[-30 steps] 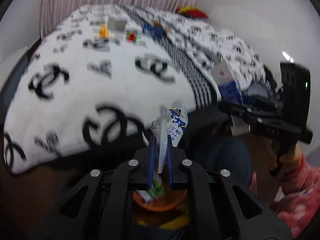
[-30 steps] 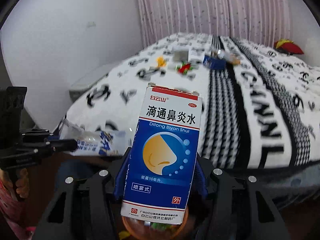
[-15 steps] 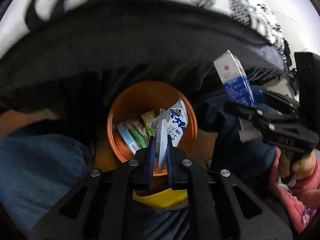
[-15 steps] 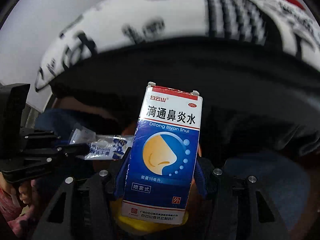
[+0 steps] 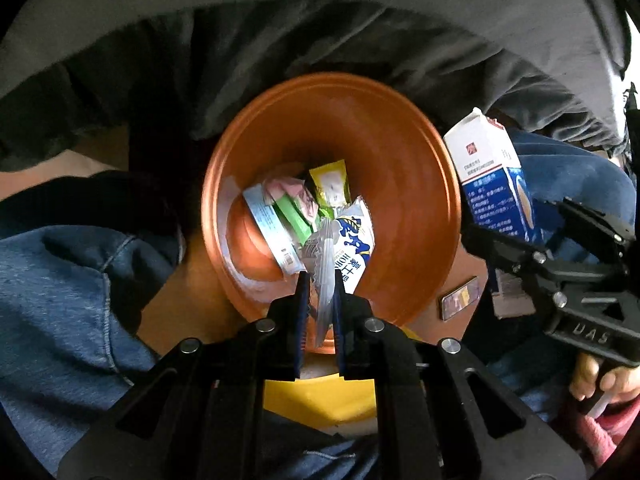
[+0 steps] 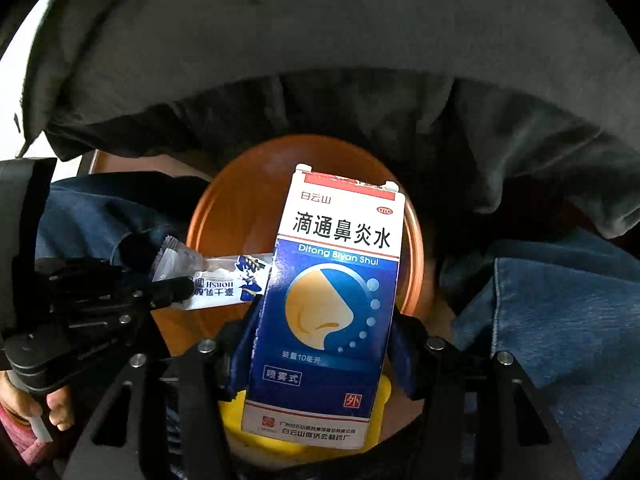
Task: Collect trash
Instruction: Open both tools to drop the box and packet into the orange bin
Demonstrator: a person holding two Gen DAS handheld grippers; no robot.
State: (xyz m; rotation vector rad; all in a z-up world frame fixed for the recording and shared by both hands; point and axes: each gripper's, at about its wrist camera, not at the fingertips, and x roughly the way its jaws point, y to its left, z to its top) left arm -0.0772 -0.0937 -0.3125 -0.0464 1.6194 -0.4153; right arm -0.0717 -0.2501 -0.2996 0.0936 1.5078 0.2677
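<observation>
Left gripper (image 5: 320, 280) pinches a light, crinkly white-and-blue plastic wrapper (image 5: 352, 248) by its edge over the orange plastic bin (image 5: 432, 184), while right gripper (image 6: 320, 320) clamps a crushable blue-and-white cardboard medicine box (image 6: 332, 300) midway.

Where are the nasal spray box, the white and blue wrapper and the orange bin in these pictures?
nasal spray box (image 6: 332, 304): right wrist view, on its blue front face.
white and blue wrapper (image 5: 354, 248): left wrist view, on its printed upper part.
orange bin (image 5: 404, 184): left wrist view, on its bare inner wall.

Wrappers (image 5: 296, 212) in bin (image 5: 412, 184)
</observation>
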